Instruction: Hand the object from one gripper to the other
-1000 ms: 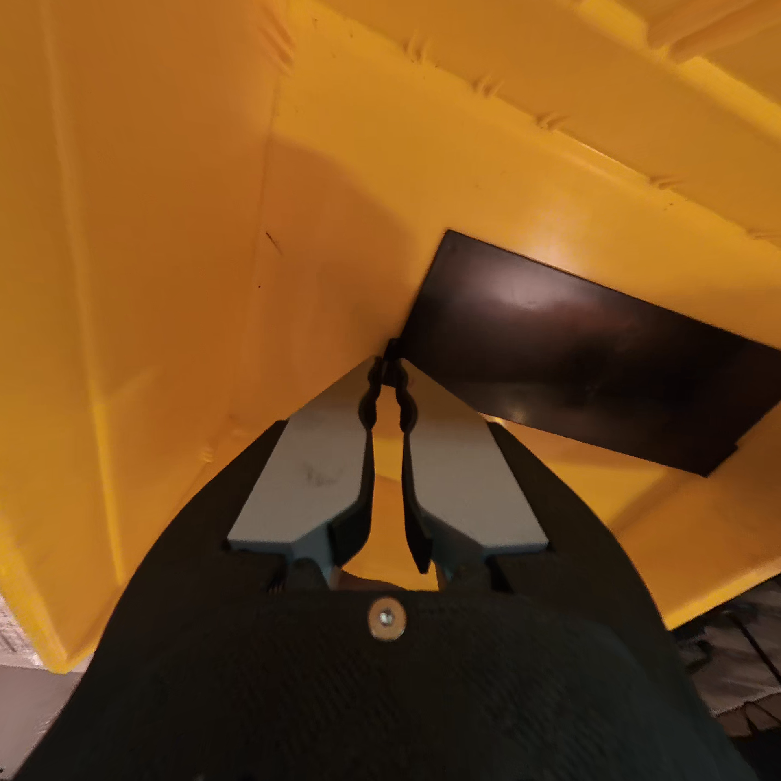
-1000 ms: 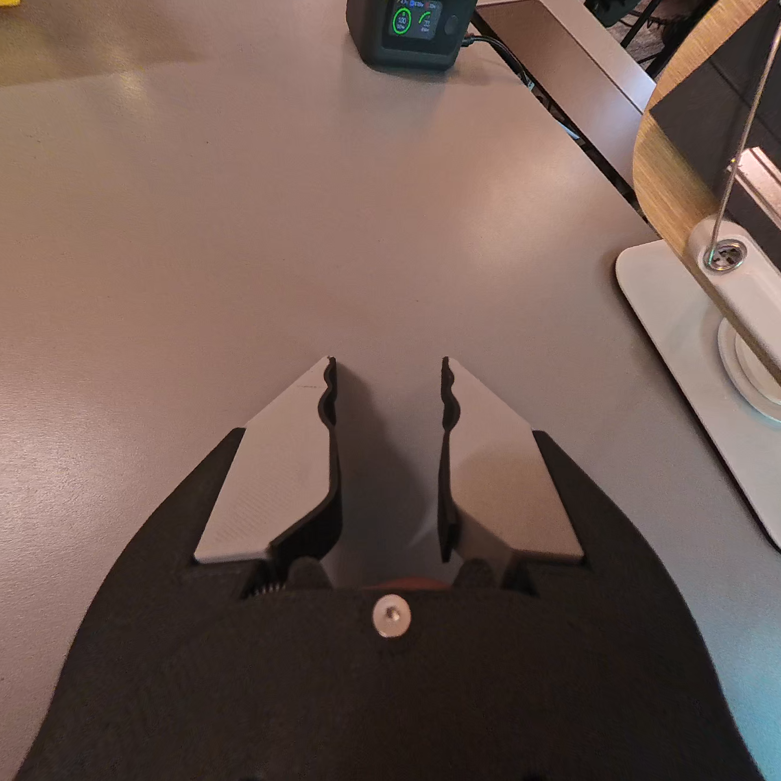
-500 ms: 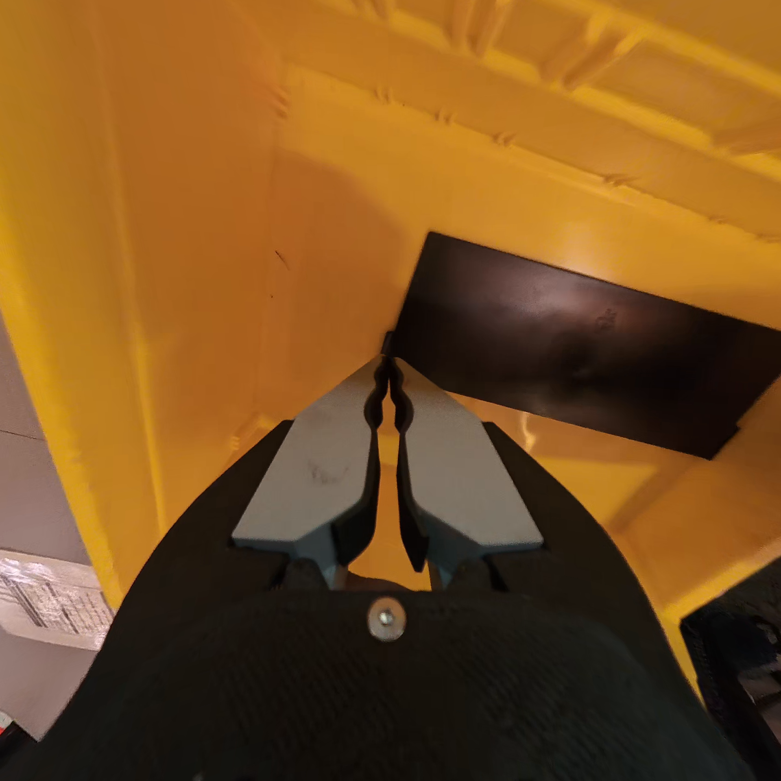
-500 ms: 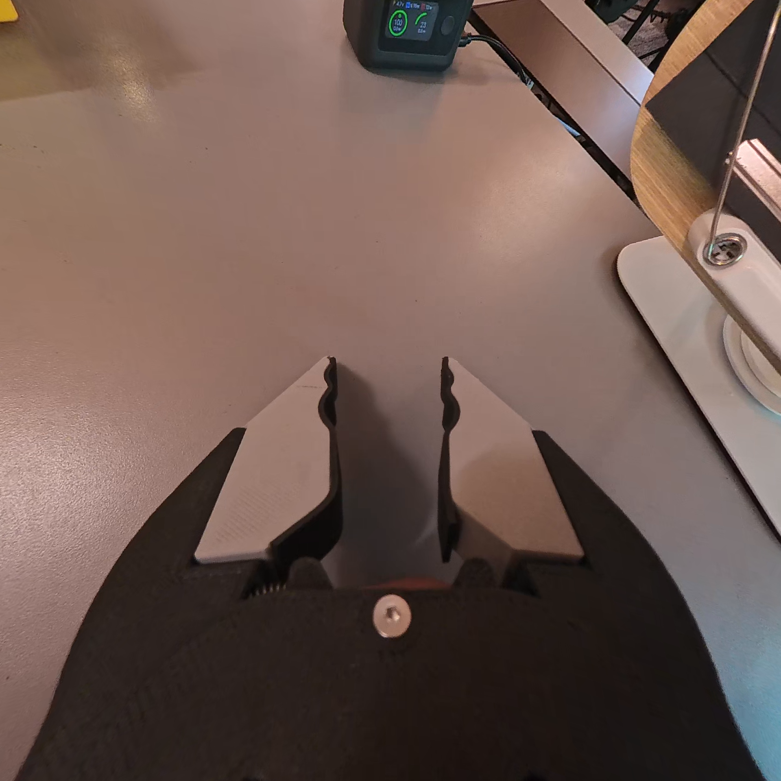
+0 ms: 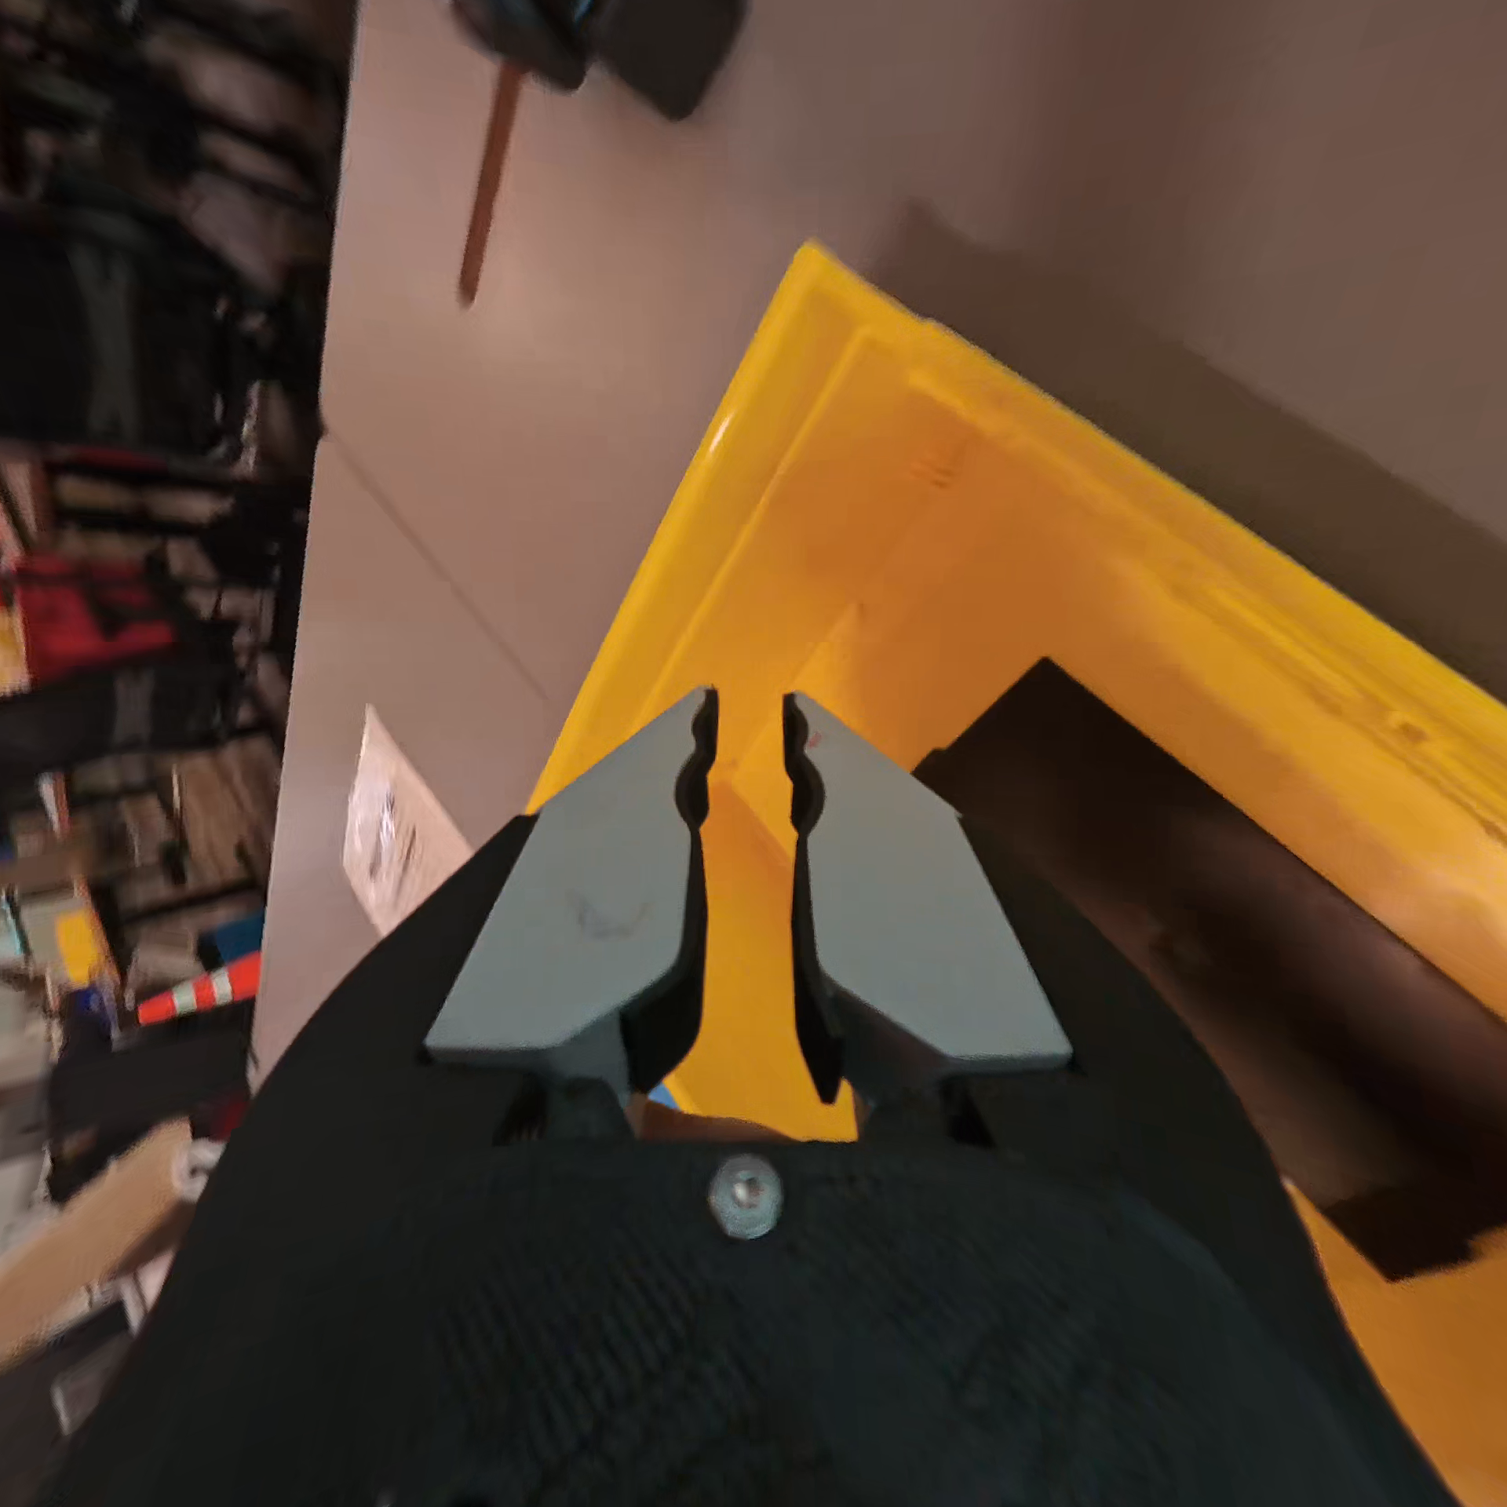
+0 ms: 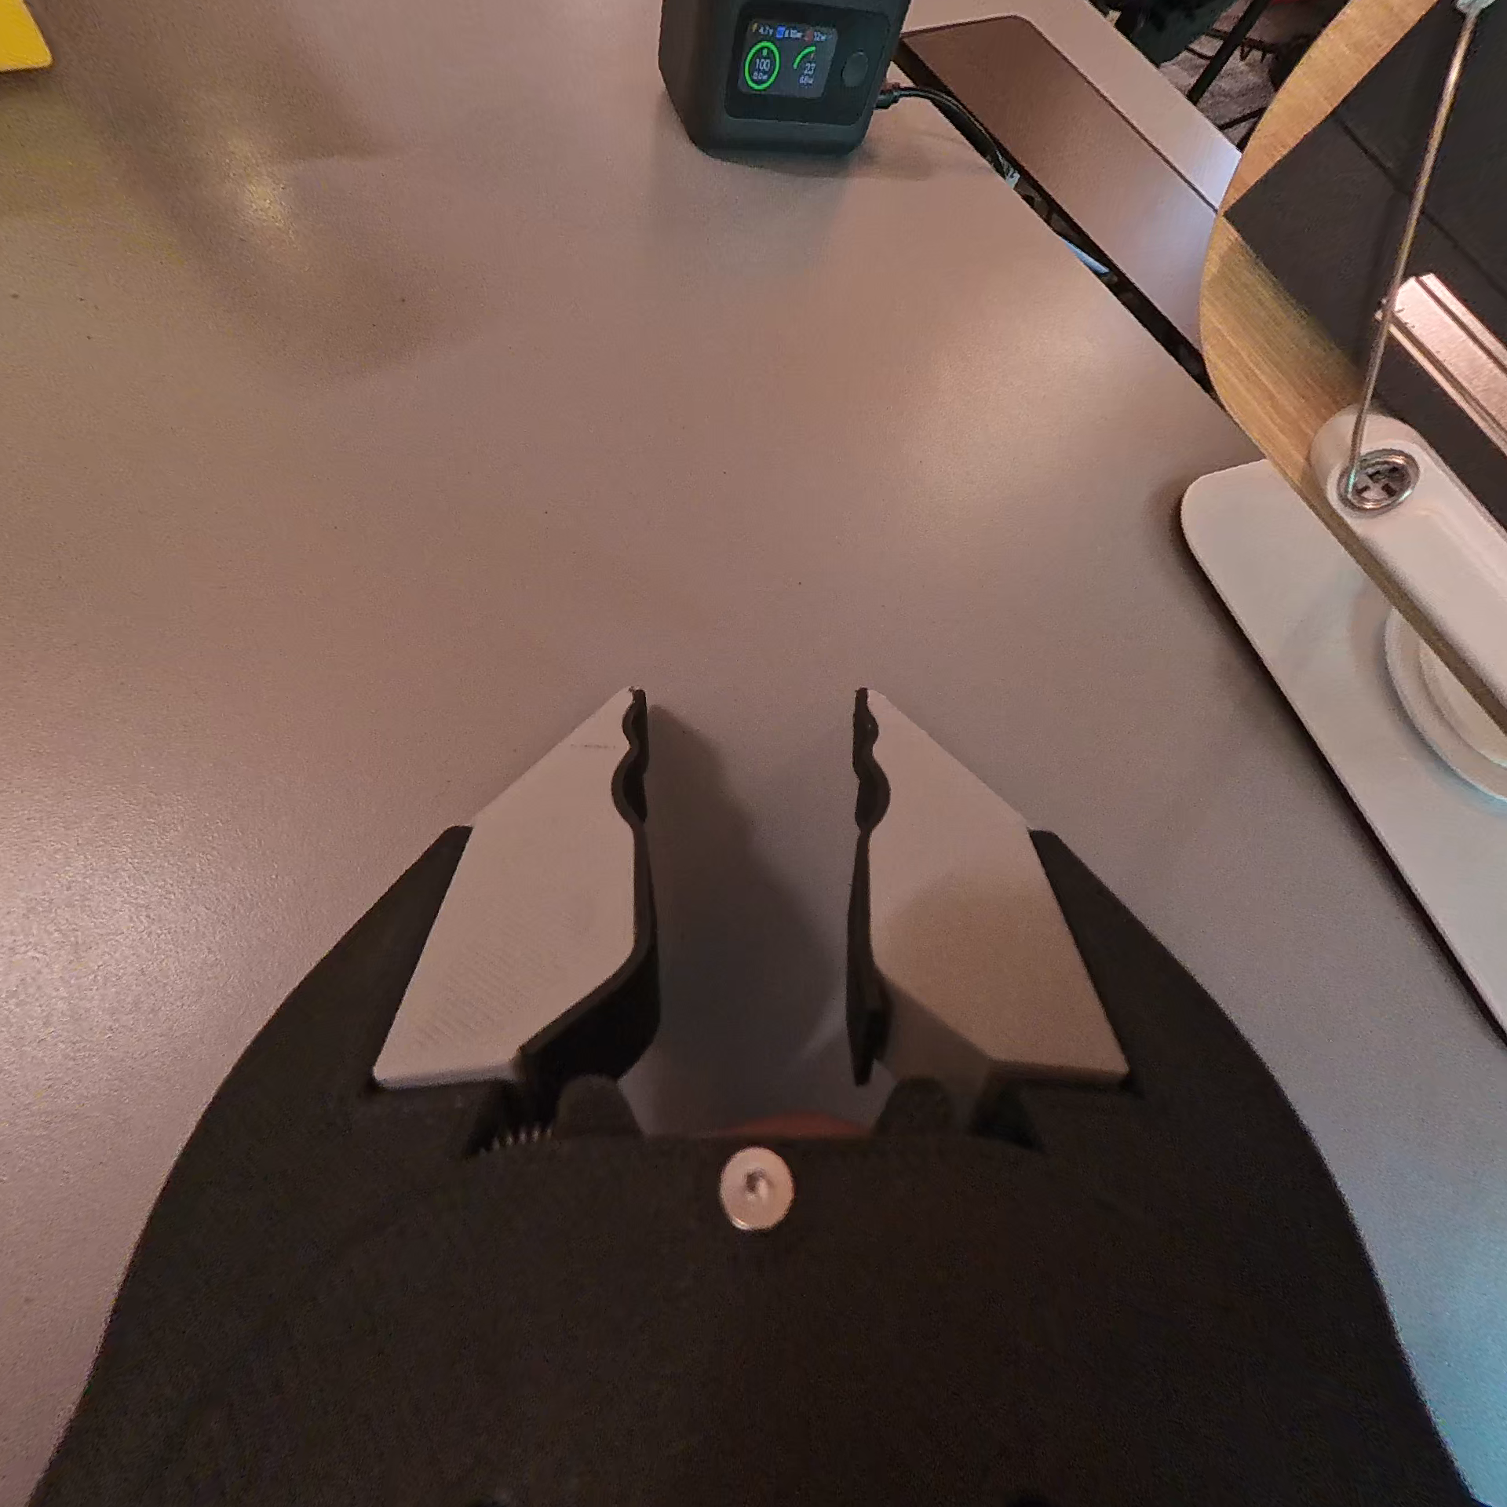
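Note:
A flat black rectangular object (image 5: 1223, 938) lies tilted inside a yellow plastic bin (image 5: 1019, 506). My left gripper (image 5: 750, 701) hangs above the bin's corner, just left of the object. Its jaws stand a little apart with nothing between them. My right gripper (image 6: 750, 701) is open and empty, low over the grey table (image 6: 571, 408). The black object does not show in the right wrist view; only a yellow bin corner (image 6: 20, 37) shows at the top left.
A dark power unit with a lit screen (image 6: 783, 73) stands at the table's far edge. A white base with a wooden panel and wire (image 6: 1305, 636) is on the right. A paper label (image 5: 383, 824) lies beside the bin. Cluttered shelves (image 5: 122, 571) fill the left. Tip to tip, the grippers are about 35 cm apart.
My left gripper was pinched on the black object's corner inside the bin. It has let go, opened slightly and pulled up and back out of the bin. The right gripper has barely moved.

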